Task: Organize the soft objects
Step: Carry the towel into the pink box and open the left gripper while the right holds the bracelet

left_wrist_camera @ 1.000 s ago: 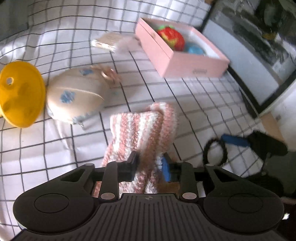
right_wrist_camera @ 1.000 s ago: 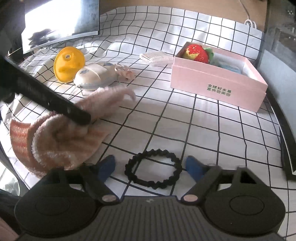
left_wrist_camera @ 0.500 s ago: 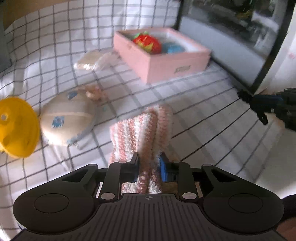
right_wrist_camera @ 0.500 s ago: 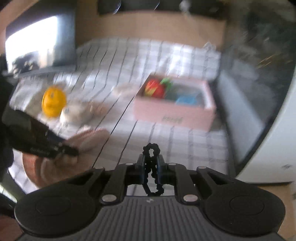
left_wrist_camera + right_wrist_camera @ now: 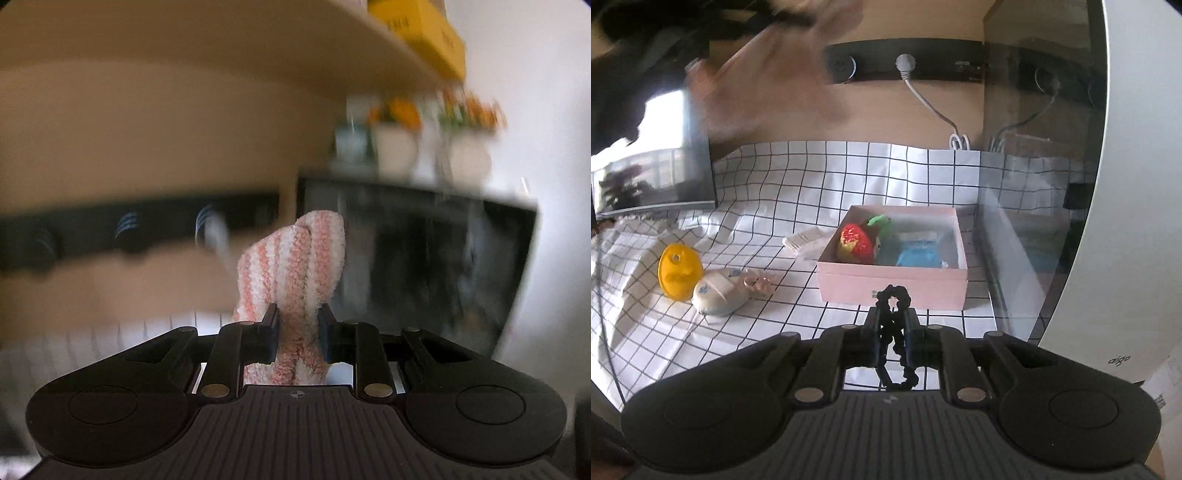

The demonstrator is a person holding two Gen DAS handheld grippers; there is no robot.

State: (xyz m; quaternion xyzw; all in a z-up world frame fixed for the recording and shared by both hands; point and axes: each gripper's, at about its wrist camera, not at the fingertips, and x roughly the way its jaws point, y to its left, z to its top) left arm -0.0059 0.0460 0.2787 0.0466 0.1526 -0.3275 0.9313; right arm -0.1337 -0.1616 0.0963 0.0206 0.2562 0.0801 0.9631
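Carrying both soft items toward the pink box (image 5: 892, 286) appears to be the step in hand. The striped sock (image 5: 295, 273) is clamped in the left gripper (image 5: 297, 328), held in the air with its long axis running up and away from the jaws, toe end uppermost. The black scrunchie (image 5: 894, 295) is pinched in the right gripper (image 5: 892, 332), its loop standing upright just short of the box on the desk (image 5: 775, 295). Next, each would likely need lowering over the box's free space beside the strawberry toy (image 5: 855, 243) before release.
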